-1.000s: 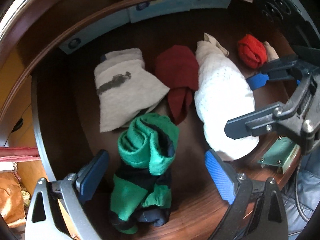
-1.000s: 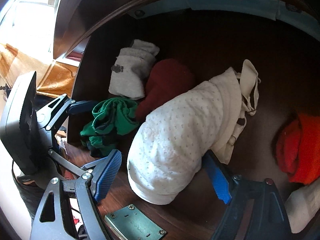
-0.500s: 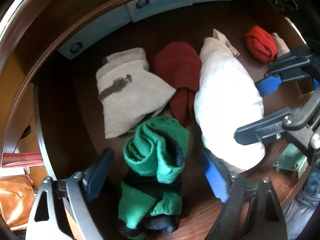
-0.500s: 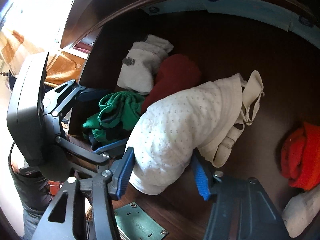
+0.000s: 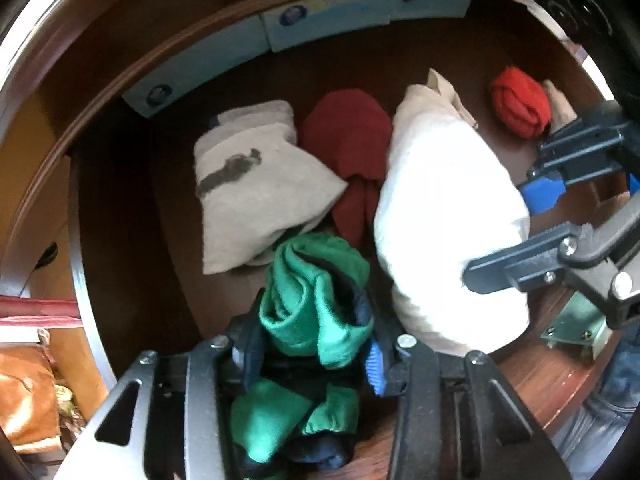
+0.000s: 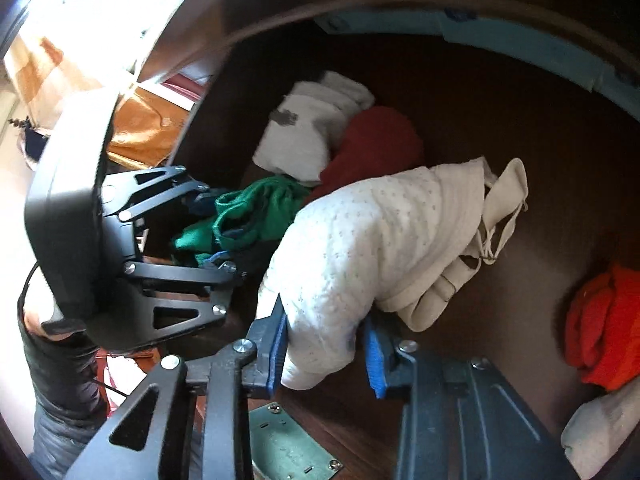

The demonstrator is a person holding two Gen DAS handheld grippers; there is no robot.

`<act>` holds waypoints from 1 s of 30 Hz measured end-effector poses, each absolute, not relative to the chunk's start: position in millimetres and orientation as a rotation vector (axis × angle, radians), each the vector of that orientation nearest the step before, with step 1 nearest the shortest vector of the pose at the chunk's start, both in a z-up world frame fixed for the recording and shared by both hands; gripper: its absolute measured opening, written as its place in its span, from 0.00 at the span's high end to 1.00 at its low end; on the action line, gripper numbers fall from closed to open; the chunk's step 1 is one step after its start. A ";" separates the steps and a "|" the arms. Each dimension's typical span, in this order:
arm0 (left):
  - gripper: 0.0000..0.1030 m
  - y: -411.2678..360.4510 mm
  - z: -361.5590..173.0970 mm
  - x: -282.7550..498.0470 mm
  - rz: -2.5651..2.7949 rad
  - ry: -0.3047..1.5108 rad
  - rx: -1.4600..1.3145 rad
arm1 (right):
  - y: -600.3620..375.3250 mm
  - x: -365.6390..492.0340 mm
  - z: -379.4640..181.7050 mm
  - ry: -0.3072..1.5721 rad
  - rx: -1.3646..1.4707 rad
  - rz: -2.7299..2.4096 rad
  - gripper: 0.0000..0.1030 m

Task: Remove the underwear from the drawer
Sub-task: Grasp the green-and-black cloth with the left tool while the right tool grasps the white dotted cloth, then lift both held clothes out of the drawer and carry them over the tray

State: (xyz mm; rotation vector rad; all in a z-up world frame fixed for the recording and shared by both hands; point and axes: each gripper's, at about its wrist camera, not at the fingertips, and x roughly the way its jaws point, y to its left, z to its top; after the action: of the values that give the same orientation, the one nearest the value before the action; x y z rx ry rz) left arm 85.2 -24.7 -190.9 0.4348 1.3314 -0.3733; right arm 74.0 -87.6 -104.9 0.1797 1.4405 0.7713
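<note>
Dark brown wood forms the drawer's floor (image 5: pixel 256 92) and its curved back wall, where pale blue boxes (image 5: pixel 320 20) stand in a row. A greenish metal lock plate (image 6: pixel 288 444) sits on the near edge. To the left, strong daylight (image 6: pixel 84 4) falls on orange patterned fabric (image 6: pixel 144 128).

Green with navy bands: rolled underwear (image 5: pixel 316 312), lower centre of the left wrist view. White with fine grey dots: bundle (image 6: pixel 372 248), centre of the right wrist view. Pale grey with a dark grey smudge-like print: folded garment (image 5: pixel 256 196), centre left. Dark red: piece (image 5: pixel 352 140), upper centre. Bright orange-red: ball (image 5: pixel 520 100), upper right. Dark brown wood: drawer (image 5: pixel 132 216). Light blue: strip (image 5: pixel 280 32), along the top. Blue ridged on black: pads (image 6: pixel 376 356), lower centre of the right wrist view.
</note>
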 end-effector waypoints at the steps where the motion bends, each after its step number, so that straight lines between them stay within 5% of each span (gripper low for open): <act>1: 0.63 -24.3 -189.9 84.2 -0.372 1.323 0.425 | -88.7 71.5 -101.9 1.423 0.167 0.774 0.67; 30: 0.70 50.8 -149.6 -34.1 -0.253 0.891 0.050 | -103.4 36.5 -45.0 1.071 0.032 0.822 0.69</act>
State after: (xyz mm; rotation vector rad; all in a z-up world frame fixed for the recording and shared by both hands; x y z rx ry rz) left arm -34.1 50.8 -149.6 0.0497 0.8914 -0.2534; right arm 36.5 -103.4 -45.0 0.0318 1.0711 0.8223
